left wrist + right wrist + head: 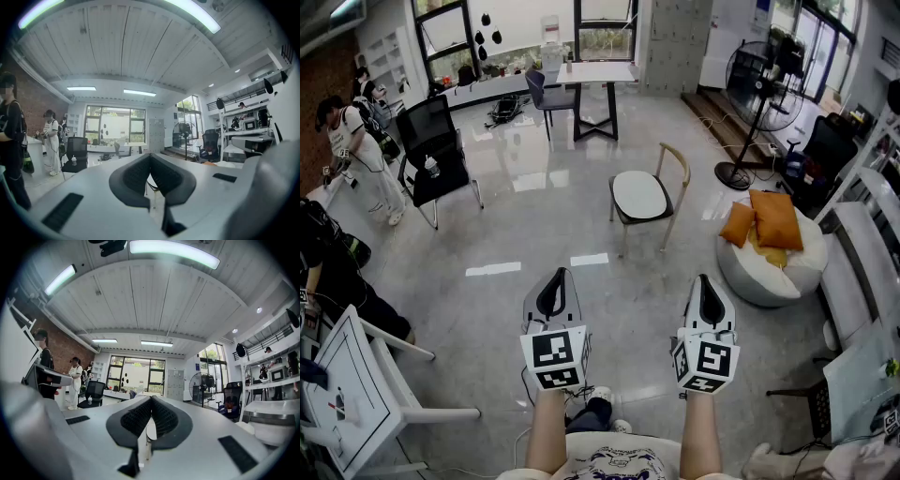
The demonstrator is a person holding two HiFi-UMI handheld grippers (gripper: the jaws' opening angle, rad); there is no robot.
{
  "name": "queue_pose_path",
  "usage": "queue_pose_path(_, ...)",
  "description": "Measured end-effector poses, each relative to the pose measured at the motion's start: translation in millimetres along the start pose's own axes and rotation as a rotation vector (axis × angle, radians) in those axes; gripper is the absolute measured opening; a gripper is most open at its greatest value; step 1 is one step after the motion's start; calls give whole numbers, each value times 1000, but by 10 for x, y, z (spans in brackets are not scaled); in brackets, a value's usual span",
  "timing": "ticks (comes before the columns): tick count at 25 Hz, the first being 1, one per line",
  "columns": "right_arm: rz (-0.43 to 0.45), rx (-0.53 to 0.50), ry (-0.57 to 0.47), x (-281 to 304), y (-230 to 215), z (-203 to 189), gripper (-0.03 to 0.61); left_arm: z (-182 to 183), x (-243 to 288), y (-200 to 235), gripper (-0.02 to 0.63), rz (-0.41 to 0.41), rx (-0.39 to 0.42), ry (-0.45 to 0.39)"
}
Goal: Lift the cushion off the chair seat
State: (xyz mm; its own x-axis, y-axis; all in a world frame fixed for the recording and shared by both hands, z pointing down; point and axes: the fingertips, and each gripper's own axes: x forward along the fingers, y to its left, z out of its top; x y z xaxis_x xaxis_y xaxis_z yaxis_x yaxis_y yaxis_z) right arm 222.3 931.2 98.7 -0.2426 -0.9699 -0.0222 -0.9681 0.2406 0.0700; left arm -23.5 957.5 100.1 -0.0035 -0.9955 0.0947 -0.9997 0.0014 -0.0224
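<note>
Left tongs (559,274) and right tongs (704,279) — both closed, empty — well short of the cushion (638,195).

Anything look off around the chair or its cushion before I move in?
Nothing stands out. The chair stands upright with the white cushion lying flat on its seat. The left gripper and right gripper are well short of it, jaws shut and empty.

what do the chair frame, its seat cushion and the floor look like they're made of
Chair frame: likely light wood, satin finish; tan colour, thin curved back rail.
Seat cushion: seemingly an off-white fabric or foam pad, matte, no glare.
Floor: polished pale grey tile or stone, glossy; it shows bright mirror-like reflections.
</note>
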Motion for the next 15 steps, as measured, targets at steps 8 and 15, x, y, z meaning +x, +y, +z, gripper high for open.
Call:
queue_pose_path(8,-9,-2,8,101,-3,-32,12,-34,110,34,14,2,5,7)
queue_pose_path(15,-25,1,7,333,49,-80,12,-87,358,212,14,14,10,25)
